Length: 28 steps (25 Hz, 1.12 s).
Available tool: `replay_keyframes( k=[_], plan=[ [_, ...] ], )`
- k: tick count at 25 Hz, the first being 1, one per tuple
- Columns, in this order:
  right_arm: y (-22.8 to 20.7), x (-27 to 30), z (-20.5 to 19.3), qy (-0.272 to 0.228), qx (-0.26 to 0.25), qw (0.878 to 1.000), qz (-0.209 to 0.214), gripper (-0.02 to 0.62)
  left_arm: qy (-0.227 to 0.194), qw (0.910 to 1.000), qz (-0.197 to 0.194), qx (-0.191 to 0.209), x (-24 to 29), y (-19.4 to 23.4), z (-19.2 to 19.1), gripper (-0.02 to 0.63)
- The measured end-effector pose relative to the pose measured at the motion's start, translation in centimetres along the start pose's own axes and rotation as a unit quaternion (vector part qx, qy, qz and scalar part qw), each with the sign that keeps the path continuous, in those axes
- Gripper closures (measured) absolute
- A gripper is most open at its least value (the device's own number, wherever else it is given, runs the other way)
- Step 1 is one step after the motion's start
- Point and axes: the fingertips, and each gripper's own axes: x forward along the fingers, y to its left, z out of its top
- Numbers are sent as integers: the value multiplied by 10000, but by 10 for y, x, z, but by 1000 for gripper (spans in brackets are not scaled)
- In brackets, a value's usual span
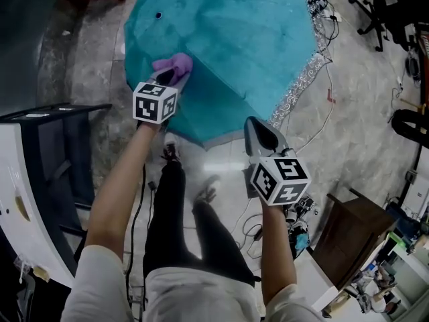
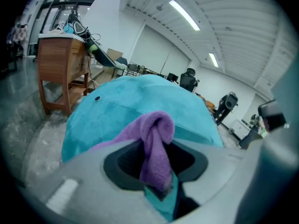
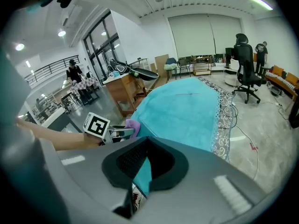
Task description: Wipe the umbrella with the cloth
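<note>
An open teal umbrella (image 1: 234, 39) with a patterned silver hem lies canopy-up on the floor. My left gripper (image 1: 175, 76) is shut on a bunched purple cloth (image 1: 175, 63), which rests against the canopy near its left side. In the left gripper view the cloth (image 2: 156, 143) hangs folded between the jaws, with the umbrella (image 2: 140, 97) right behind it. My right gripper (image 1: 263, 134) is at the canopy's near edge, shut on a fold of teal umbrella fabric (image 3: 141, 171). The right gripper view also shows the left gripper (image 3: 117, 133) and the cloth (image 3: 132, 124) on the umbrella (image 3: 187, 111).
My own legs (image 1: 181, 213) stand just in front of the umbrella. A wooden table (image 1: 352, 230) is at the lower right, a white and black rack (image 1: 40, 166) on the left, an office chair (image 1: 379, 12) at the top right. Cables (image 1: 322, 123) trail across the floor.
</note>
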Motion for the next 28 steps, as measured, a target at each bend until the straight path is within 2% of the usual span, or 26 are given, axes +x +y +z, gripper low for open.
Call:
replay_keyframes(
  k=[11,28],
  plan=[
    [-37,-69,-47,-36,-106,9999,-107,591,124,9989,-440,-74,16,-124,-74,472],
    [-144,-156,-155,36,369,9979,-532,591,422,9961,-775,-37,88,-268,-162,469]
  ],
)
